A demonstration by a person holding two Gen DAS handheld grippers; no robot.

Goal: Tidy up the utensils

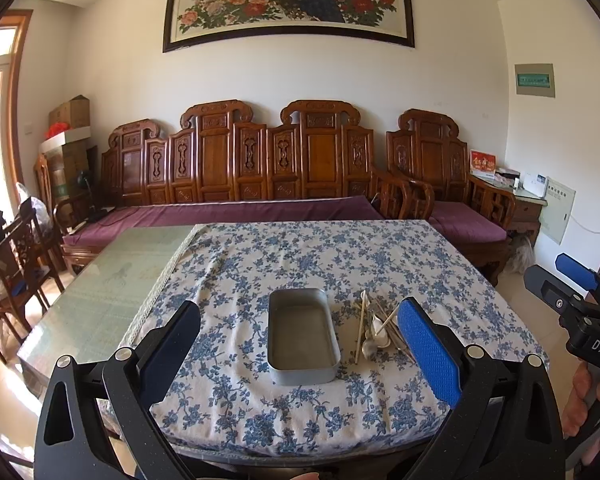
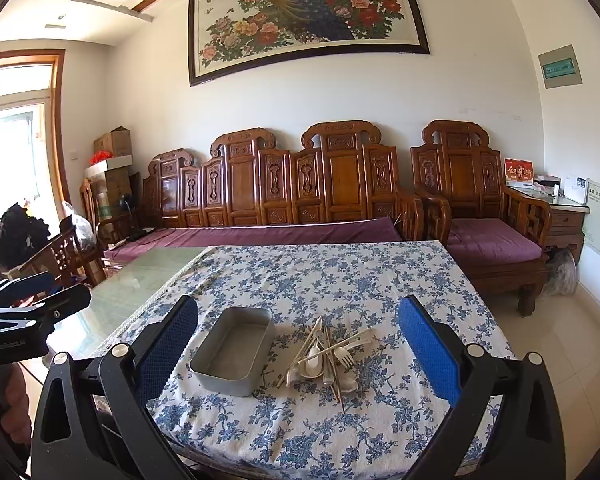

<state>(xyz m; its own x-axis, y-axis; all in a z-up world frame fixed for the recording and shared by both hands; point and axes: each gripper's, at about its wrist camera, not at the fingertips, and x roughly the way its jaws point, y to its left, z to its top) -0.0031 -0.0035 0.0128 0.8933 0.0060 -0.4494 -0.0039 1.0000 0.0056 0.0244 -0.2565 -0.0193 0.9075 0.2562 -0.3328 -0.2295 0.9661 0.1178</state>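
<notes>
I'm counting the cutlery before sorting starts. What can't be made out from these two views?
- Utensil pile: pieces overlap, too small in both views to count.
- Left wrist view: the right finger covers the pile's right edge.
- Tin: its near wall hides part of the floor in both views.
- Table: near edge hidden behind both grippers.

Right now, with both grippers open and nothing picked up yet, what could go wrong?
The utensil pile is tangled: chopsticks cross the spoons and fork, so lifting one may drag others. The metal tin sits loose on the wrinkled tablecloth and could slide if bumped by the left gripper or right gripper.
</notes>
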